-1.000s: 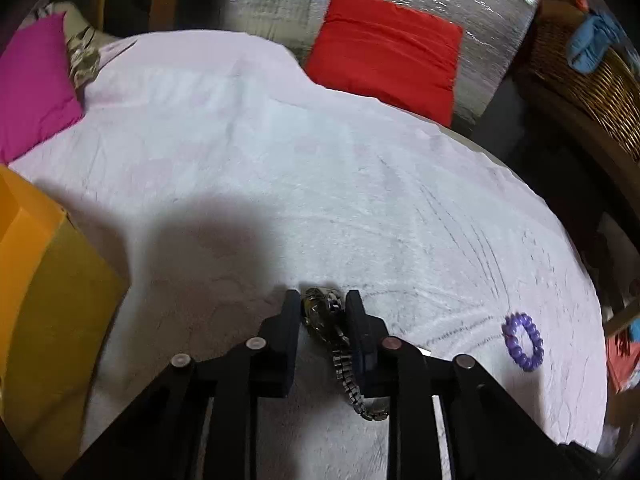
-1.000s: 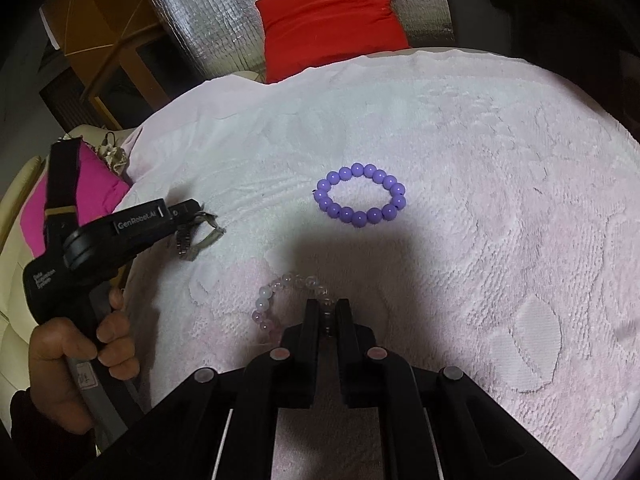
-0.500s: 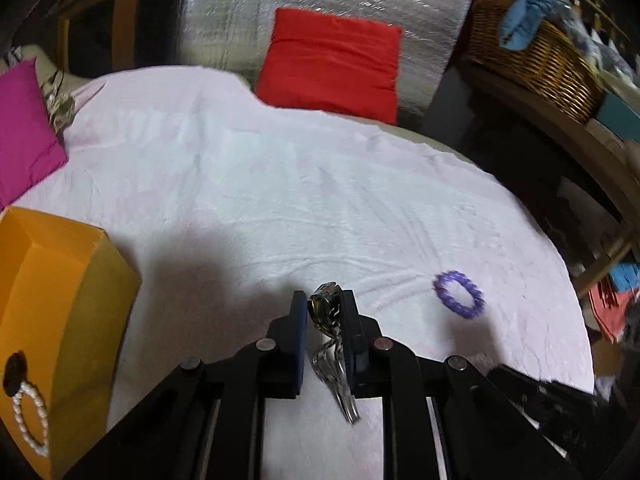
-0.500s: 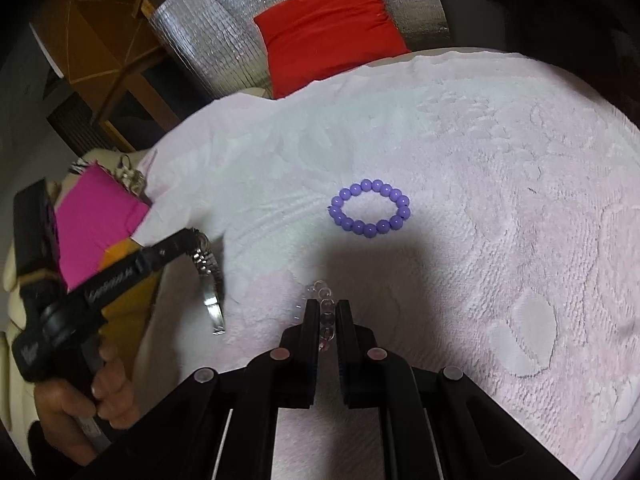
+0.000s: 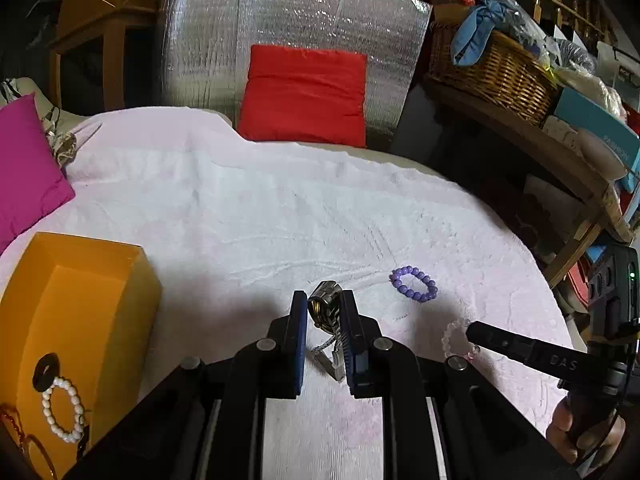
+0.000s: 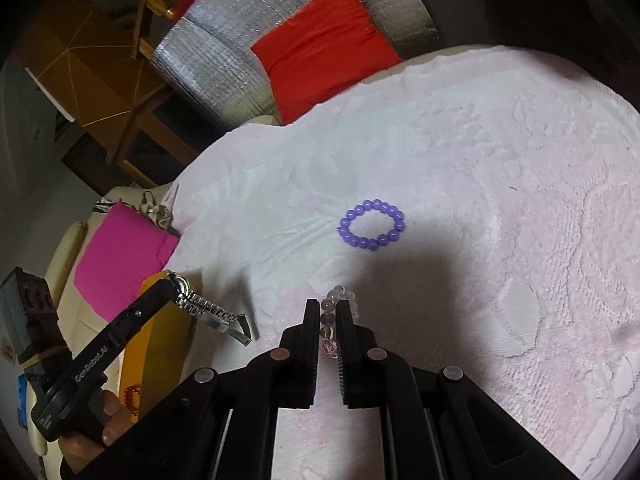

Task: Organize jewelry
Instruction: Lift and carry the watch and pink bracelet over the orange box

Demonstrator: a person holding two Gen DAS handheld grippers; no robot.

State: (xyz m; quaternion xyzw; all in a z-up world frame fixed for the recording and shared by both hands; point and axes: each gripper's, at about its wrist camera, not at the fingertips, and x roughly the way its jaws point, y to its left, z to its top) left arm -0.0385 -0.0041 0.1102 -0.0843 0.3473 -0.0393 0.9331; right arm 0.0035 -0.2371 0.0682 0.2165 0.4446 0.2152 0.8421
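— So, any writing you can make out?

— On the left gripper (image 5: 324, 306), seen from the right wrist camera, the side of the arm reads "GenRobot.AI". On the right gripper (image 6: 328, 312), seen from the left wrist camera, the letters "DAS" show. A teal box (image 5: 600, 128) on the shelf at the far right says "FASHION".

— And what do the tongs hold?

— Left jaws are nearly closed and clamp a silver watch (image 5: 325, 308) by its case, the metal band hanging free above the pink cloth (image 5: 240, 208). Right jaws are fully closed on one clear pink bead bracelet (image 6: 334, 320), lifted near the cloth's near edge.

— Count the jewellery for me.

— One purple bead bracelet (image 6: 372, 225) lies flat on the cloth toward its middle, apart from both grippers. In the orange box (image 5: 100, 280) at the cloth's left edge: one white pearl bracelet (image 5: 63, 410), one black ring (image 5: 47, 367), and thin red pieces at the corner, too cut off to count.

— Cushions?

— One red (image 5: 306, 94), one magenta (image 5: 24, 168).
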